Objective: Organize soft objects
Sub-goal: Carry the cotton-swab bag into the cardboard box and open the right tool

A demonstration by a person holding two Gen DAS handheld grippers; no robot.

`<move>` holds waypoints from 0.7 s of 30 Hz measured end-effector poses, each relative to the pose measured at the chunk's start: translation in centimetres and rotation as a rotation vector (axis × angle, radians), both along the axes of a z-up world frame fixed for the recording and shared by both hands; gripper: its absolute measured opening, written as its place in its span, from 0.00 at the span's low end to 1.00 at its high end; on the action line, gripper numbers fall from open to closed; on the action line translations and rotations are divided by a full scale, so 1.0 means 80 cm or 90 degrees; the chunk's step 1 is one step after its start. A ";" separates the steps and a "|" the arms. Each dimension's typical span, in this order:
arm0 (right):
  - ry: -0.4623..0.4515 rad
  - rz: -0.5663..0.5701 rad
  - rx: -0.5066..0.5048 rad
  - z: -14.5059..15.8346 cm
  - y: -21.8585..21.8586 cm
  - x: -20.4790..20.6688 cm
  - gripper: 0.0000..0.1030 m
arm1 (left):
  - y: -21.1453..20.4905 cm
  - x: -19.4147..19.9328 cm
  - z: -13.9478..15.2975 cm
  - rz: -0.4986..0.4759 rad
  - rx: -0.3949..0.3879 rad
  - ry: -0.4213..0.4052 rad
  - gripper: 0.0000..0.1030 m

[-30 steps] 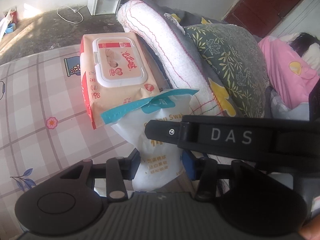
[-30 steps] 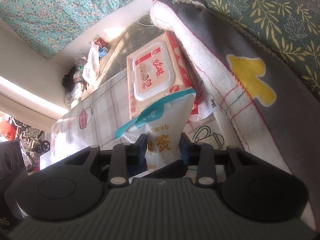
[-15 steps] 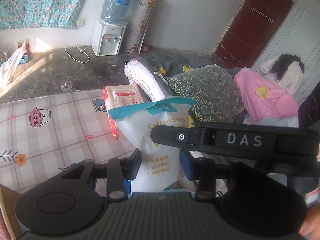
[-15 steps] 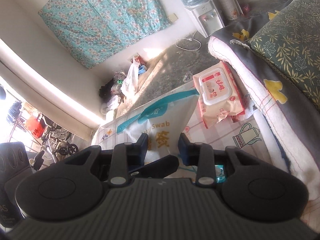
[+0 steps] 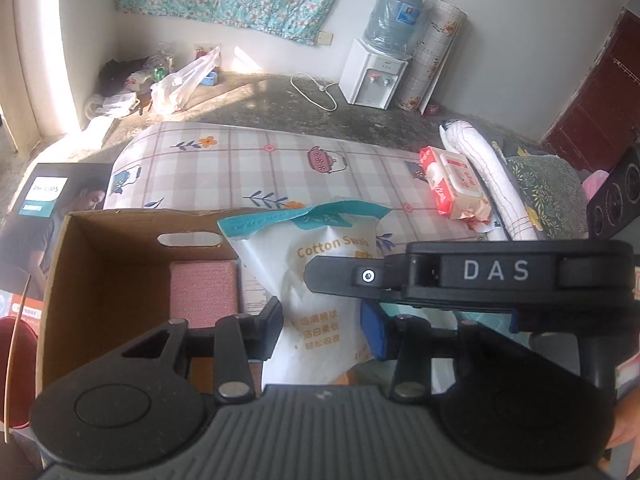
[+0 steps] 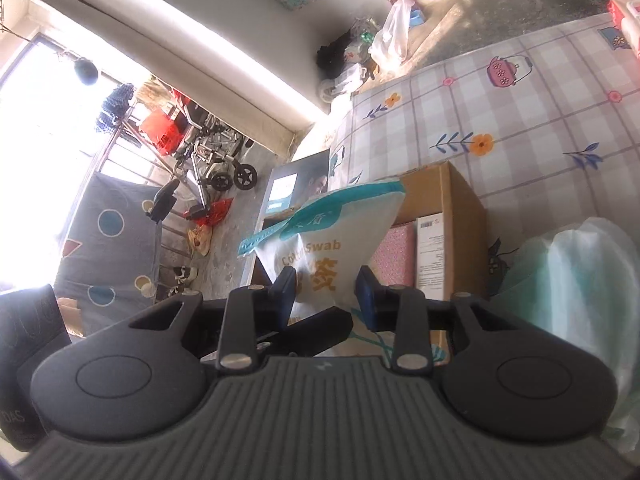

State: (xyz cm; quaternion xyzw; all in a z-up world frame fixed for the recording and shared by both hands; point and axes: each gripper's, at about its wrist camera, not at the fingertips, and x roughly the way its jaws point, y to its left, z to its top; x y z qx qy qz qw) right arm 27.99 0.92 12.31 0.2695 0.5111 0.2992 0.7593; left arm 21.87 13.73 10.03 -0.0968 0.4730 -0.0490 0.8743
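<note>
Below me the checked floral mat (image 5: 248, 168) covers the floor; on it sit the cardboard box (image 5: 100, 264), the wet-wipes pack (image 5: 454, 188) and folded bedding (image 5: 492, 184).

We look through two fisheye cameras, each riding on a hand-held gripper and facing forward along its jaws, tilted downward. The left wrist view sits close above the cardboard box (image 5: 120, 280), with the checked mat (image 5: 280, 168) running toward the far wall at 12 o'clock and the water dispenser (image 5: 374, 76) at 1 o'clock. The right wrist view is rolled, putting the mat at 2 o'clock and a bright window at 9 o'clock. Both share the cotton swab bag (image 5: 320, 264), the box and the mat.
</note>
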 end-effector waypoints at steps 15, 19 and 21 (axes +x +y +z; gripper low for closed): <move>0.187 -0.023 0.051 -0.148 0.187 0.075 0.32 | 0.155 0.059 -0.110 0.081 0.101 0.091 0.46; 0.216 -0.047 0.049 -0.178 0.185 0.087 0.33 | 0.165 0.073 -0.128 0.097 0.102 0.106 0.57; 0.194 -0.040 0.042 -0.172 0.180 0.088 0.33 | 0.168 0.067 -0.127 0.098 0.093 0.095 0.57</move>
